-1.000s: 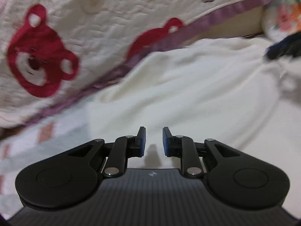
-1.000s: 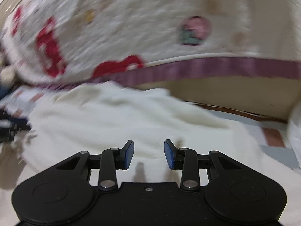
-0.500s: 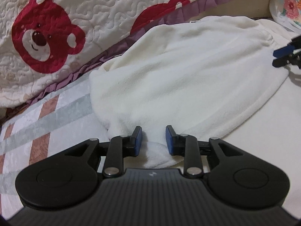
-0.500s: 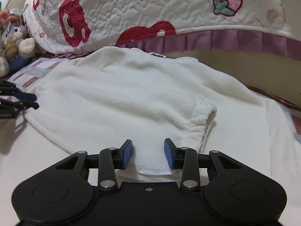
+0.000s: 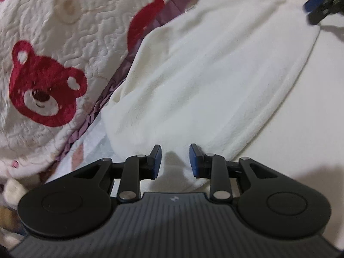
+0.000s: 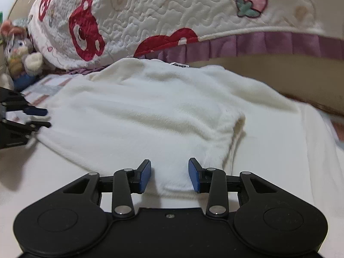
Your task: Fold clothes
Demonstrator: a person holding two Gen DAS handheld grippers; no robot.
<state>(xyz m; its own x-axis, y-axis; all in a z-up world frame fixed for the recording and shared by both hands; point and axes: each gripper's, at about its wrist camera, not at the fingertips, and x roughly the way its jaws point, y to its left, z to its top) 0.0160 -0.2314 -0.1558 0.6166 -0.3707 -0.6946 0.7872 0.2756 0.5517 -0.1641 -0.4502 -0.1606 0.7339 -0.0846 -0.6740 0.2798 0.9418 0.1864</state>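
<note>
A cream fleece garment (image 5: 215, 68) lies spread on a white bed surface, seen from both ends (image 6: 146, 118). My left gripper (image 5: 175, 161) is open, its blue pads either side of the garment's near corner, which lies between them unpinched. My right gripper (image 6: 169, 177) is open too, straddling a hem tab at the opposite bottom corner. Each gripper shows in the other's view: the right gripper (image 5: 320, 2) at top right, the left gripper (image 6: 32, 118) at far left.
A quilted blanket (image 5: 53, 53) with red bears and a purple frill runs along the garment's far side (image 6: 172, 17). A plush toy (image 6: 19, 51) sits at the far left. White sheet (image 5: 318, 118) lies beside the garment.
Both grippers came down from above the garment to its bottom corners a second ago. Since half a second ago the left view has tilted and closed in; both jaws stay open.
</note>
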